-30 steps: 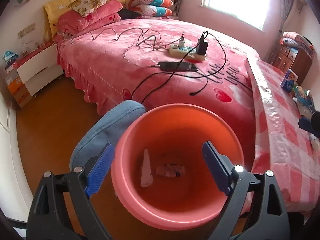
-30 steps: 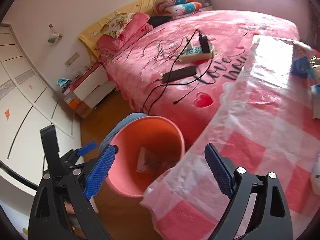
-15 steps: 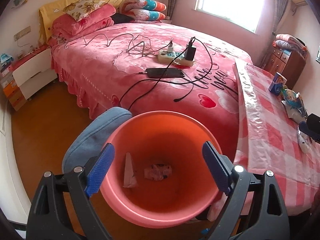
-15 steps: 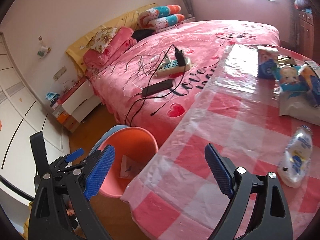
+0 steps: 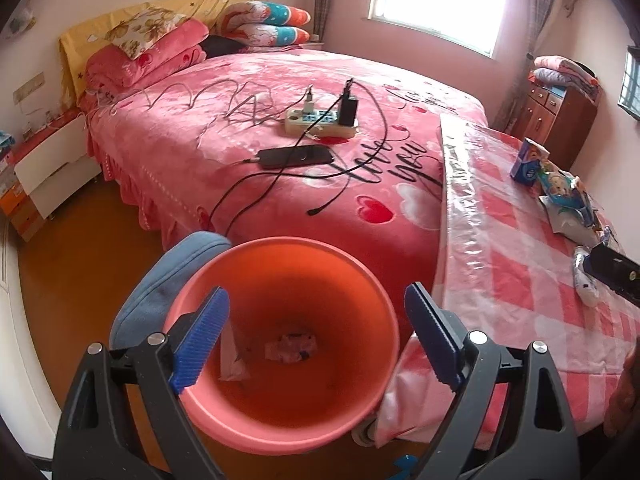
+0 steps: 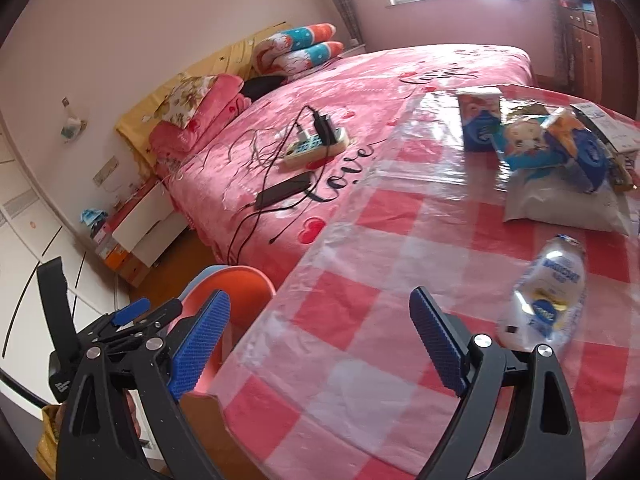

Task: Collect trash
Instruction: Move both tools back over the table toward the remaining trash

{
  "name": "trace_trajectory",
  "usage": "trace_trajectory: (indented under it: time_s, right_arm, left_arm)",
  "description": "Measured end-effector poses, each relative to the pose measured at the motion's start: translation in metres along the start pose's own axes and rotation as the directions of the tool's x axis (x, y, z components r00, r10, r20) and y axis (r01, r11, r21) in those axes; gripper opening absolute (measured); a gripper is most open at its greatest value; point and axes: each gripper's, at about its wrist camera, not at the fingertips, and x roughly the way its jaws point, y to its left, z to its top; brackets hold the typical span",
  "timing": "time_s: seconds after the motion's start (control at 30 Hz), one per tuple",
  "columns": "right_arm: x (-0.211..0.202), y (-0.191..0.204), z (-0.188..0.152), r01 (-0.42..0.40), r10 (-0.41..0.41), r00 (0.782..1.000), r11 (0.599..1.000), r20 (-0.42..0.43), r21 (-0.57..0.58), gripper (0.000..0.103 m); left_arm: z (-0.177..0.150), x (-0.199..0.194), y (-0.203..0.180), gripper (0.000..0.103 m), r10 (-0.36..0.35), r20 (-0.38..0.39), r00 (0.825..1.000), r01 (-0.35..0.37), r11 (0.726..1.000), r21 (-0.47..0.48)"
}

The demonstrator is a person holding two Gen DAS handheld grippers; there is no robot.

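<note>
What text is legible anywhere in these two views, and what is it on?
"Love": black script on the pink bedspread, right wrist view.
More script on the bedspread: distorted in the left wrist view, not readable for sure.
Plastic bottle label: blurred, unreadable.
Blue carton and snack bags: print too small to read.
White paper slip: too small.

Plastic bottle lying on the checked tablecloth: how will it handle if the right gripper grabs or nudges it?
The plastic bottle looks clear and mostly empty, so probably light. It lies on its side, so a nudge would likely roll it. Its thin wall may crumple under a squeeze, and the glossy plastic cover on the table could let it slide.
</note>
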Motion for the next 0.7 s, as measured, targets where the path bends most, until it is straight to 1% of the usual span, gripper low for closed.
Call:
trace_trajectory:
  time_s: [0.37, 0.53, 0.7]
  right_arm:
    - [-0.022, -0.042, -0.004, 0.054, -0.057, 0.996, 0.998, 0.067, 0.044, 0.090]
    - [-0.030, -0.063, -0.005, 0.067, -0.073, 0.994, 0.995, 0.086, 0.070, 0.090]
    - [-0.040, -0.086, -0.004, 0.069, -0.081, 0.991, 0.991, 0.108, 0.113, 0.090]
  left_arm:
    - [0.011, -0.004, -0.055, 0.090, -0.031, 0.004, 1.000, 0.030, 0.997, 0.071]
    - [0.016, -0.004, -0.078, 0.090, -0.057, -0.004, 0.998, 0.057, 0.995, 0.085]
    - [0.018, -0.003, -0.106, 0.090, -0.073, -0.008, 0.997, 0.073, 0.989, 0.130]
